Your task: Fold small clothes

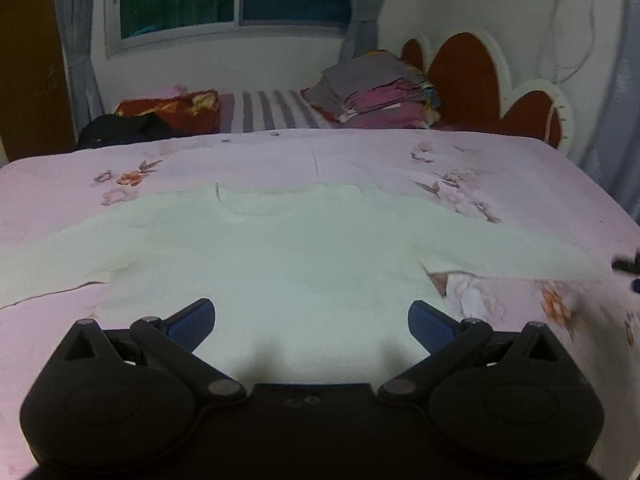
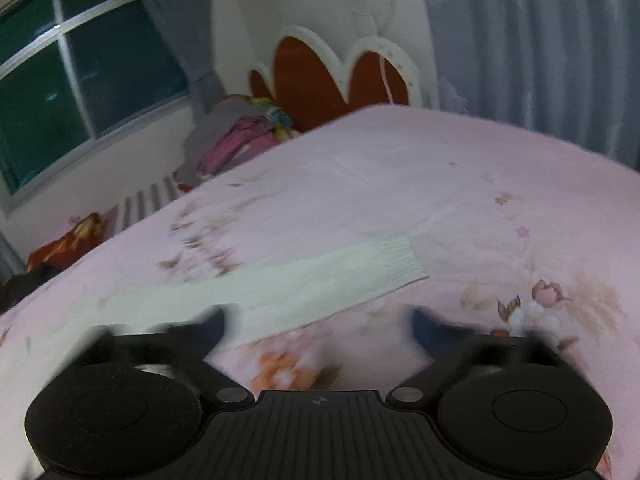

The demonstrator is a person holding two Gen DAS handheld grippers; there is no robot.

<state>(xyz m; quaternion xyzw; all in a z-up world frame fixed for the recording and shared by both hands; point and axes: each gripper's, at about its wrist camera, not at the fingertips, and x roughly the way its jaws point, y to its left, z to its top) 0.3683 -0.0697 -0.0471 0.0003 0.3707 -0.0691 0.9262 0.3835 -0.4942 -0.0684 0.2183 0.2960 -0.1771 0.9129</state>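
Note:
A small white knit sweater [image 1: 280, 248] lies flat on the pink floral bedsheet [image 1: 500, 160], sleeves spread to both sides, neckline at the far side. My left gripper [image 1: 311, 314] is open and empty, its blue fingers wide apart over the sweater's lower hem. In the right wrist view, the sweater's right sleeve [image 2: 304, 284] with its ribbed cuff lies across the bedsheet [image 2: 400, 184]. My right gripper [image 2: 318, 326] is open and empty, blurred, just in front of the sleeve.
A pile of folded clothes [image 1: 372, 88] sits at the far side by the red and white headboard [image 1: 472, 76]. A dark garment [image 1: 124, 128] and a red floral cloth [image 1: 176, 108] lie at the far left. The bed edge falls off at right.

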